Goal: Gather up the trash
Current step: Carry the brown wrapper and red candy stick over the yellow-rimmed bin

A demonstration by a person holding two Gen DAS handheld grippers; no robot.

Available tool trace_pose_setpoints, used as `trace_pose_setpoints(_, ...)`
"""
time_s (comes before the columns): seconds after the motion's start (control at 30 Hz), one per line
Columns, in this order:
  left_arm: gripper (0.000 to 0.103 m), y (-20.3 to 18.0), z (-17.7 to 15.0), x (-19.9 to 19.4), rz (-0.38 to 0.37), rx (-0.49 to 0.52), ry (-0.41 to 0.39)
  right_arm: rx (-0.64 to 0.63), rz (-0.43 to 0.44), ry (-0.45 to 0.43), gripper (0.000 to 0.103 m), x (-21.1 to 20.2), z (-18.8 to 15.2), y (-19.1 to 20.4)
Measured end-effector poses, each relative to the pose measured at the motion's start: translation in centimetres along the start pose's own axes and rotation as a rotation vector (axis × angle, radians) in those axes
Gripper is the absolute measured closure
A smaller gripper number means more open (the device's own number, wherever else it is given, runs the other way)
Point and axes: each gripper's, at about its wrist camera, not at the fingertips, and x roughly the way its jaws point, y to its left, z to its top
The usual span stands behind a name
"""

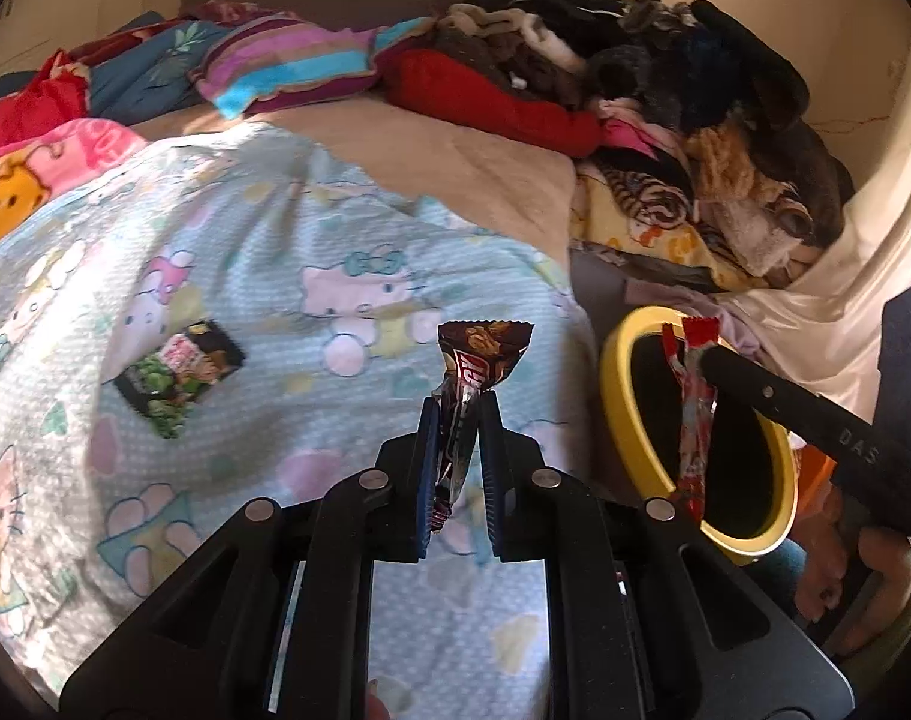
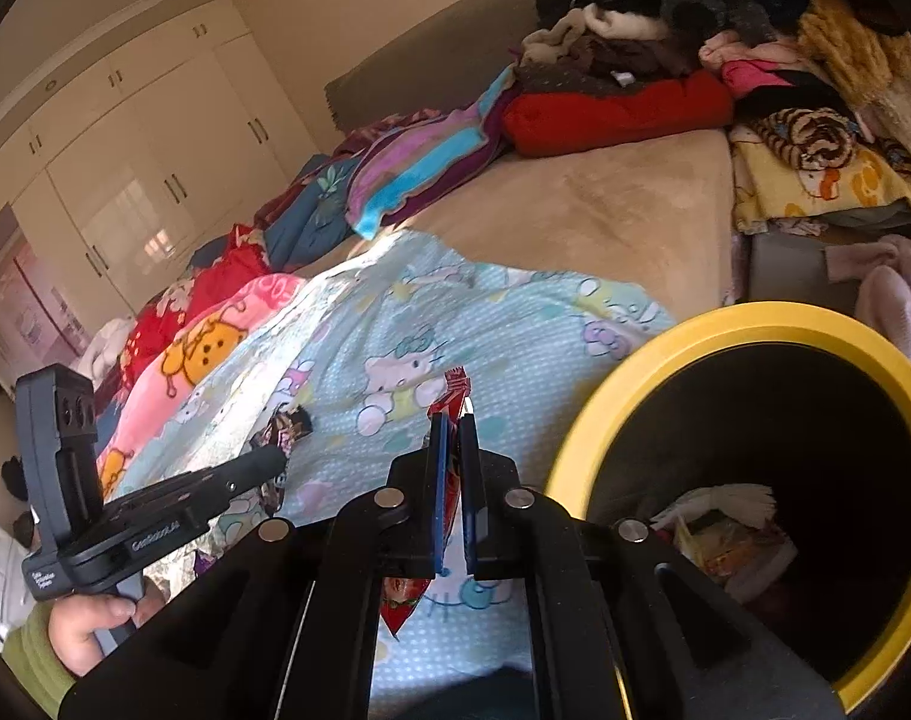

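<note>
My left gripper (image 1: 460, 405) is shut on a brown snack wrapper (image 1: 476, 360), held above the light blue cartoon blanket (image 1: 275, 276). My right gripper (image 2: 453, 420) is shut on a red wrapper (image 2: 452, 462), which hangs down between its fingers; in the left wrist view that red wrapper (image 1: 692, 432) dangles over the mouth of the yellow-rimmed bin (image 1: 626, 384). The bin (image 2: 725, 330) stands to the right of the bed with some trash inside. A green and black snack packet (image 1: 176, 378) lies flat on the blanket, left of my left gripper.
A pile of clothes (image 1: 665, 78) and folded blankets (image 1: 287, 60) fills the back and right of the bed. A tan sheet (image 2: 575, 210) shows beyond the blue blanket. White wardrobes (image 2: 125, 150) line the far wall. A hand (image 2: 89, 618) grips the left tool.
</note>
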Motion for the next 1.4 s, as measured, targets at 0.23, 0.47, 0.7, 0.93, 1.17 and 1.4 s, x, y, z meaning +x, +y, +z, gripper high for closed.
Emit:
trace_pose_setpoints(0.23,0.095,-2.9,0.1,-0.1,-0.03,0.046,0.001,0.038,-0.041,-0.036,0.098,-2.0,0.4,-2.7)
trace_pose_setpoints(0.47,0.095,-5.9,0.0,0.1,-0.054,0.097,0.004,0.03,-0.114,-0.082,0.098,-3.8,0.9,-4.7)
trace_pose_setpoints(0.7,0.095,-8.7,-0.2,0.6,-0.088,0.15,0.014,0.044,-0.176,-0.114,0.098,-5.2,1.1,-6.9)
trace_pose_setpoints(0.93,0.095,-11.5,-0.9,1.3,-0.122,0.205,0.031,0.085,-0.227,-0.138,0.098,-6.4,1.1,-9.5)
trace_pose_setpoints(1.17,0.095,-14.0,-1.6,2.2,-0.15,0.249,0.046,0.102,-0.286,-0.158,0.098,-7.3,1.0,-11.4)
trace_pose_setpoints(1.4,0.095,-15.9,-2.2,3.2,-0.17,0.286,0.07,0.115,-0.318,-0.155,0.098,-7.7,0.8,-13.0)
